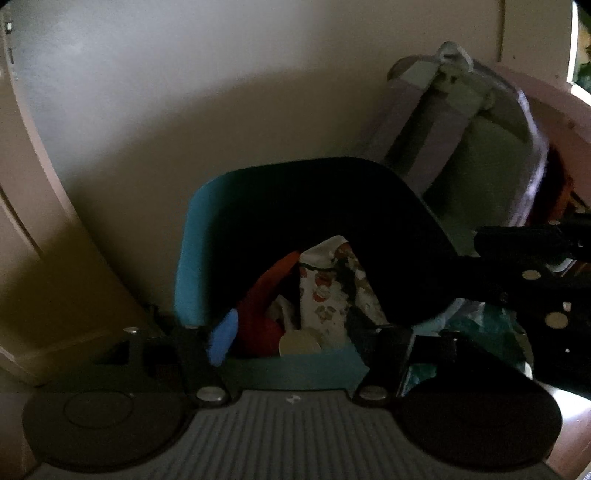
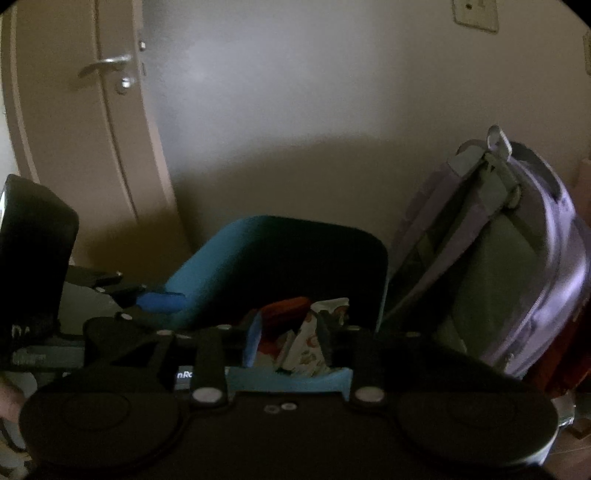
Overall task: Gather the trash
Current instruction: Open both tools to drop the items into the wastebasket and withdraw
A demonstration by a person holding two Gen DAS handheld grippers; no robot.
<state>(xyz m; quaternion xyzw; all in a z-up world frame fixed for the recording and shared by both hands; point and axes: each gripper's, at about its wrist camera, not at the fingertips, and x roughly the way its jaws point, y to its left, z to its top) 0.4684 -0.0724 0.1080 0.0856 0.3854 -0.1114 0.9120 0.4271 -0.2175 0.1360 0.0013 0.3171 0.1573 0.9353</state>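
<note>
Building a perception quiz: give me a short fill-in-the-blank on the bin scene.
1. The trash bin is ____ in colour.
2. To the right of the bin, a ____ leans against the wall.
3. The patterned wrapper lies ____ the bin.
4. In the right wrist view, the door handle is at the upper ____.

Missing words: teal; backpack; inside; left

purple-grey backpack (image 2: pixel 509 266) propped upright against plain wall (image 2: pixel 295 110), door (image 2: pixel 74 129) w/ metal handle (image 2: pixel 105 63) off left, switch plate (image 2: pixel 476 11) up top
</note>
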